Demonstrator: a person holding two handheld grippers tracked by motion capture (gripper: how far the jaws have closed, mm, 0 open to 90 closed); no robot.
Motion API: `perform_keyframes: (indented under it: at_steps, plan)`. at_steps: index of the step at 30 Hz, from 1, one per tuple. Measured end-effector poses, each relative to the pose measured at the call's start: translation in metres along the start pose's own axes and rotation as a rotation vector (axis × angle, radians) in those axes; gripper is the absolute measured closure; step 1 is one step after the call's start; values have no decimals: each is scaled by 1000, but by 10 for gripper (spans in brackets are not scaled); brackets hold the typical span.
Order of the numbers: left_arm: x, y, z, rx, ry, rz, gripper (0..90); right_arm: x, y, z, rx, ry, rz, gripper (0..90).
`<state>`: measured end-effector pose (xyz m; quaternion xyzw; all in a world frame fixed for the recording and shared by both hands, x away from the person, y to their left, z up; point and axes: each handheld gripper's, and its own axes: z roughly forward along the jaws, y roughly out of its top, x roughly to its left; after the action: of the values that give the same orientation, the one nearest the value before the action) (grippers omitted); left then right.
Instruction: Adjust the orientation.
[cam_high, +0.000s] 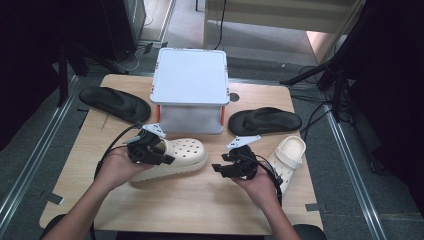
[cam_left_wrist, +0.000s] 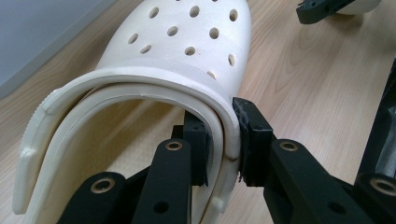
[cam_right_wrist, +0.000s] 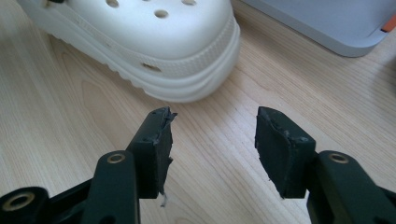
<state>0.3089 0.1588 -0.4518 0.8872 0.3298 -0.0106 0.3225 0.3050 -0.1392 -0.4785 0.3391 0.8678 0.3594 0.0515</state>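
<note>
A cream-coloured perforated foam clog (cam_high: 177, 157) is seen lying on its sole just left of the middle of the high view, on the light wooden surface (cam_high: 200, 200), with its toe pointing to the right of the frame. Its heel end is gripped by the left tool (cam_high: 150, 148): in the left gripper view the two black jaws are closed on the folded heel strap and rim of the clog (cam_left_wrist: 187, 70), one pad inside the opening and the other pressed against the outer wall. The right tool (cam_high: 235, 165) is held just right of centre in the high view, close to the toe of that clog but apart from it. In the right gripper view its jaws stand wide apart with only bare wood between them, and the rounded toe of the clog (cam_right_wrist: 154, 42) is seen at the upper left of that frame. A second cream foam clog (cam_high: 289, 156) lies at the right of the high view, just beside the right hand (cam_high: 260, 182). A black rubber flip-flop (cam_high: 265, 120) lies above it, and a matching black flip-flop (cam_high: 115, 104) is placed at the upper left of the surface. Between them, at the upper centre, a white square-topped stand with orange corner posts (cam_high: 191, 85) is set.
</note>
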Motion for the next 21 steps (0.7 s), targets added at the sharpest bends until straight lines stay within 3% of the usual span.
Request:
perform_keyframes:
  at_steps: [10,21]
  plan:
    - [-6,7,22,4,-13,19,769,3,-4,1,0,-2,8,473]
    - [-5,5,25,20,-33,32,759,6,-4,2,-4,3,2,473]
